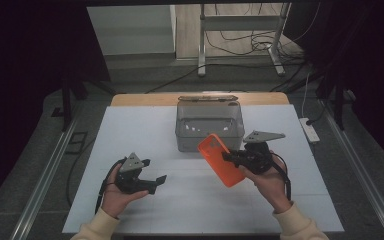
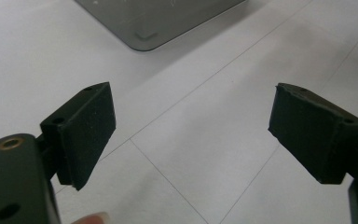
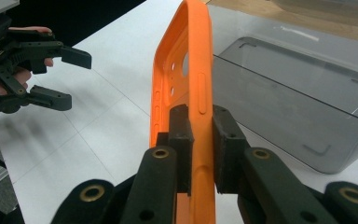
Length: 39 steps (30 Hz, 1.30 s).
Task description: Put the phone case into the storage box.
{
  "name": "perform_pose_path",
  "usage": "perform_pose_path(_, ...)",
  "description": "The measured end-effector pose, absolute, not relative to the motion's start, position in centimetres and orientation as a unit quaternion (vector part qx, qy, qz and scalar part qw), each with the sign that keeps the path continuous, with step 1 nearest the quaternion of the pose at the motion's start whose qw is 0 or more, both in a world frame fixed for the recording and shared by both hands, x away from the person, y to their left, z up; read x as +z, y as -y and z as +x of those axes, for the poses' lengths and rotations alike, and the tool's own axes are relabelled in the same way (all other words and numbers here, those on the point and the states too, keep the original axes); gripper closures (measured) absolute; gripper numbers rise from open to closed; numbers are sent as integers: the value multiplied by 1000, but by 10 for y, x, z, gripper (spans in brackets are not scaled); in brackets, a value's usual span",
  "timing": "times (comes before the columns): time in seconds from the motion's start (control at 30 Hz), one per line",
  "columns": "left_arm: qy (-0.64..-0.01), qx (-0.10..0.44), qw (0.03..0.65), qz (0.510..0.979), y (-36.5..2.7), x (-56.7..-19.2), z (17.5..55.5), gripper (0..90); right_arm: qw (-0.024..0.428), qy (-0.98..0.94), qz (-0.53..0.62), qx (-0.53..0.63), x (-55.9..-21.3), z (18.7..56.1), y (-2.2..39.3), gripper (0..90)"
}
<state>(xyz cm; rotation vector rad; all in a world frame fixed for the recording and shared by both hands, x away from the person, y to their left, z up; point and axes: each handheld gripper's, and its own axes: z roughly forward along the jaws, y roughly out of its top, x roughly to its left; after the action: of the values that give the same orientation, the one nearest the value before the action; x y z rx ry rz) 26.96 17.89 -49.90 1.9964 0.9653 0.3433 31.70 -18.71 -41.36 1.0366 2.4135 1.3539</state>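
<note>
On the left, the left gripper point(image 1: 156, 181) hangs just above the white table point(image 1: 130, 130), its jaws spread wide with nothing between them. To its right, the right gripper point(image 1: 228, 156) is clamped on one edge of an orange phone case point(image 1: 221, 160), which is lifted off the table and tilted, just in front of the clear plastic box point(image 1: 209, 126).

The step in hand looks like putting the case into the box. To do it well, the right hand should probably lift the case over the near wall first, keep the grip firm on the thin rim so it does not swing, and lower it inside before opening. The free gripper could steady the box.

Counted: two grippers, one phone case, one box with its lid open.
</note>
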Motion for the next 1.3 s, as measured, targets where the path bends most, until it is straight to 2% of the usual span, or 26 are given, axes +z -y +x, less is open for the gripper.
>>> perform_pose_path(1.3,-388,143,434,801,-179,-499,269,144,126,-799,363,463,-390,326,195,799)
